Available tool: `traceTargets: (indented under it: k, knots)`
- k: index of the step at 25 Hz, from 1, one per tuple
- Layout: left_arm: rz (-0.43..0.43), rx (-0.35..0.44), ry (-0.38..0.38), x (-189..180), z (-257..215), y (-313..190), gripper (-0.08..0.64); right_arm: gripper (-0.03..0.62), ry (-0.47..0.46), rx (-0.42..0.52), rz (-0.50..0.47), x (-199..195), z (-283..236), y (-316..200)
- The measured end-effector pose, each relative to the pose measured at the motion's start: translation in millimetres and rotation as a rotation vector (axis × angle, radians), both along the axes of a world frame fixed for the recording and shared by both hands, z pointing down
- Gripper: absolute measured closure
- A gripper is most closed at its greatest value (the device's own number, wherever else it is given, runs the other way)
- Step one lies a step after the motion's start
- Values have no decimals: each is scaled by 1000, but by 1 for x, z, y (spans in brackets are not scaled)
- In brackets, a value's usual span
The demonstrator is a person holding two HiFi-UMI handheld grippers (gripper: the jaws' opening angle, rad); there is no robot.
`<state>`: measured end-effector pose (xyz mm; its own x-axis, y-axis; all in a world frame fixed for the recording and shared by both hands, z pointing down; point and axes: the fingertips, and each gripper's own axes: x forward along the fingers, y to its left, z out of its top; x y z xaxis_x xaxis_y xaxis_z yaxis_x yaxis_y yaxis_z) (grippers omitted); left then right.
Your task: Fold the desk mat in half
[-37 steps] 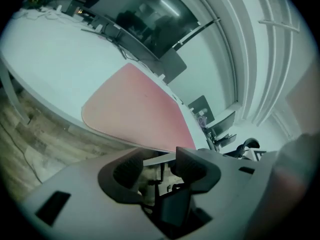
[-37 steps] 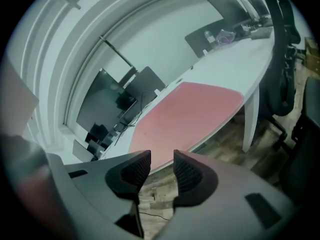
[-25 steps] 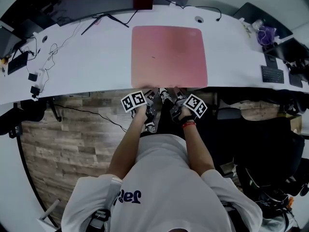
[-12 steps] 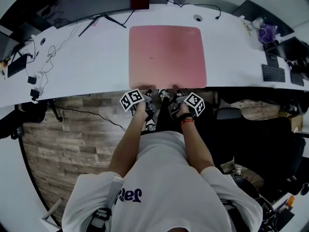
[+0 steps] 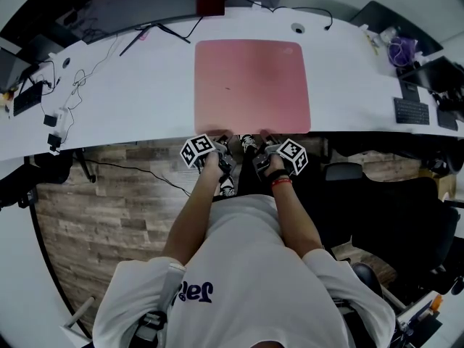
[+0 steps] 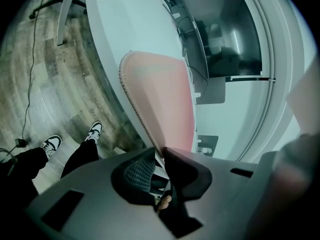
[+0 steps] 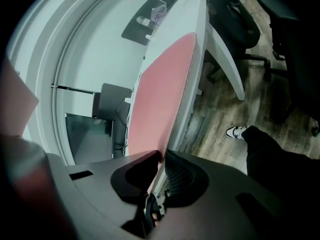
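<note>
- Head view: the pink mat [image 5: 251, 85] lies flat on the white desk [image 5: 130, 100]. Its near edge is right at the front of the desk.
- The left gripper [image 5: 225, 138] and the right gripper [image 5: 262, 136] are both at that near edge. They are close together, near the middle of it.
- Left gripper view: the jaws are closing and are almost together. The thin edge of the mat is between them.
- Right gripper view: the jaws here are closing too, almost together, with the same edge between them.
- The edge is thin and each gripper seems to bite only a little of it. I think it could slip out when it is lifted.
- Both grippers hold near the middle, so the two near corners have no help. They may flop down, and then the fold would come out crooked.
- The desk looks smooth. If the grippers push forward more than they lift, the whole mat may slide to the back and not fold.
- Wires [image 5: 156, 29] lie just past the far left corner. A sliding mat could bump them.
- If one gripper goes faster than the other, the edges may not line up.
</note>
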<state>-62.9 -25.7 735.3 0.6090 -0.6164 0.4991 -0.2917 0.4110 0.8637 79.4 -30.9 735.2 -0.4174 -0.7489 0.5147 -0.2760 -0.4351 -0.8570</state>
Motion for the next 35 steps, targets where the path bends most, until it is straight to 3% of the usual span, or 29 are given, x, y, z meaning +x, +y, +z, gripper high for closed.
traceTargets:
  k: [7,35]
  knots:
    - [19,-1,-19,0,-7,3,531,561,23,3,-15,0,-7,1]
    - [-11,72,-18,4,-37,-28,534,565,14,-10,19,-2,-18,-11]
